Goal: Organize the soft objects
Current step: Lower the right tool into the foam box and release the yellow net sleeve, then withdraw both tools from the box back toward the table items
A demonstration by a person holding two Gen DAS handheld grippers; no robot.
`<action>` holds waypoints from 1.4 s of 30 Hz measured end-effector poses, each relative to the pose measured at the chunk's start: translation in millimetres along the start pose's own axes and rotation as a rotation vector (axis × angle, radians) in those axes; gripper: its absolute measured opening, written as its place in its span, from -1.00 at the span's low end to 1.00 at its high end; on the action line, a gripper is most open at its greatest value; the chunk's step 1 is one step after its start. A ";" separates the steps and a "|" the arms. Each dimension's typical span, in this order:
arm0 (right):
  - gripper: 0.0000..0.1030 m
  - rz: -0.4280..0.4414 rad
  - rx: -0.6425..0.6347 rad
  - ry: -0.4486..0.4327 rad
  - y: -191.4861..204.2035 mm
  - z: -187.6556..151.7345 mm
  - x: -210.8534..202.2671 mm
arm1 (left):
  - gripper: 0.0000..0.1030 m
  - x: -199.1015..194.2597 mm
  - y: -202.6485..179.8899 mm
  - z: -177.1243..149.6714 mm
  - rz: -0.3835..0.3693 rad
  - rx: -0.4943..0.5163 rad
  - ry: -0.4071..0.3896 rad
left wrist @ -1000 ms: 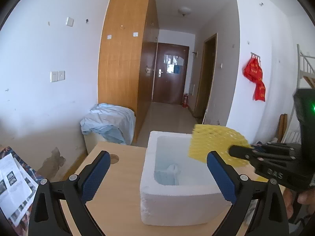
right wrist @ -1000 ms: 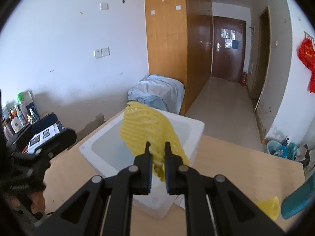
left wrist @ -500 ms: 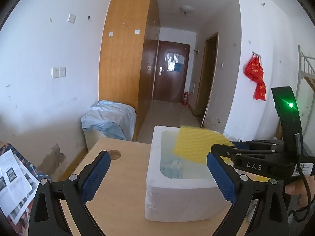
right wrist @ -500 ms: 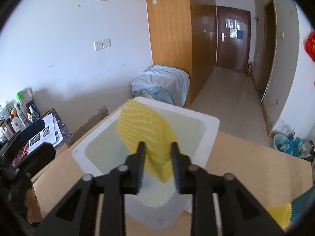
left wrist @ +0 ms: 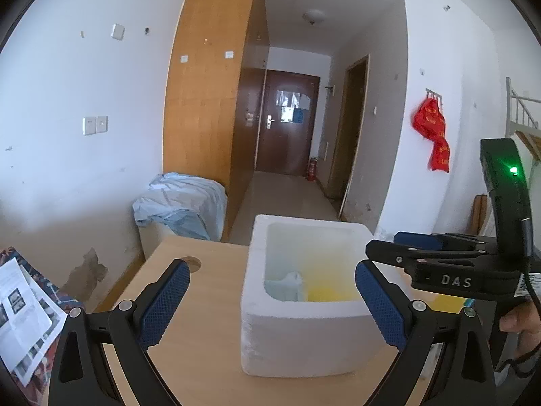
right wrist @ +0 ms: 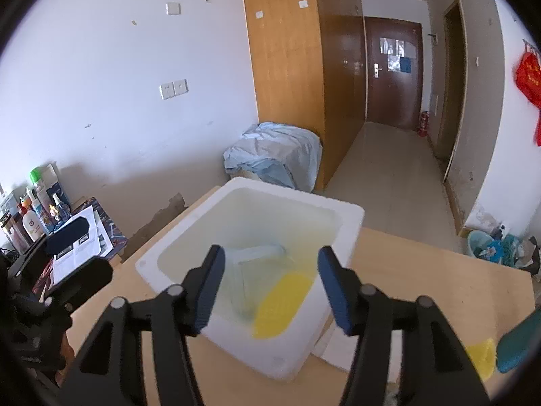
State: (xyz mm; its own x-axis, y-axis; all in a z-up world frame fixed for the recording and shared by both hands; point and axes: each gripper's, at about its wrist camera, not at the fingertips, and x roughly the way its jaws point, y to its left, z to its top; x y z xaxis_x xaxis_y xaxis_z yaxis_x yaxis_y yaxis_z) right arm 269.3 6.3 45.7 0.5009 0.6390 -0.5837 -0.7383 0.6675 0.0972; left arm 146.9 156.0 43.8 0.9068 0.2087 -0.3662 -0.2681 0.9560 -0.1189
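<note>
At nine o'clock of the white foam box (right wrist: 341, 233), papers (right wrist: 81, 250) and bottles (right wrist: 30, 216) are noted. Inside it the yellow foam net (right wrist: 282, 299) lies released, beside a pale blue item (right wrist: 260, 253). The right gripper (right wrist: 270, 287), just opened, is held wide and empty above; the left gripper (left wrist: 270, 301) is held wide, empty. At four o'clock, another yellow net (right wrist: 481, 355) is seen.

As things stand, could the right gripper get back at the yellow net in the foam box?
Probably yes: the right gripper hangs open right above the foam box, which has no lid, and nothing covers the yellow net inside.

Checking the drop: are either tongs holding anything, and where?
Nothing. Right tongs just opened, empty; yellow foam net lies in the foam box. Left tongs open.
</note>
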 end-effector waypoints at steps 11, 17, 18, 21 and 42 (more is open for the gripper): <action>0.44 -0.038 0.036 0.006 -3.5 -29.0 -34.2 | 0.91 -17.3 -26.2 -14.4 -0.065 0.016 0.027; 0.44 -0.057 0.066 0.004 -8.8 -48.8 -51.4 | 0.91 -28.1 -40.2 -29.5 -0.086 0.039 0.052; 0.44 -0.064 0.071 0.005 -9.8 -52.9 -55.0 | 0.91 -30.5 -42.0 -32.2 -0.090 0.038 0.057; 0.44 -0.075 0.085 0.004 -11.4 -65.9 -65.3 | 0.91 -35.5 -46.1 -38.6 -0.112 0.036 0.073; 0.44 -0.201 0.175 -0.032 -22.4 -143.4 -139.1 | 0.91 -70.1 -108.3 -88.0 -0.320 0.095 0.130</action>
State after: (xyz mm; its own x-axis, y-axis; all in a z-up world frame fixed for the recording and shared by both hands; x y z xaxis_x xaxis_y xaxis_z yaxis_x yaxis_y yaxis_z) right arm 151.4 -152.4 9.2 0.6455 0.4967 -0.5802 -0.5347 0.8363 0.1211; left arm 83.7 19.7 1.2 0.8893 -0.1267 -0.4394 0.0602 0.9849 -0.1623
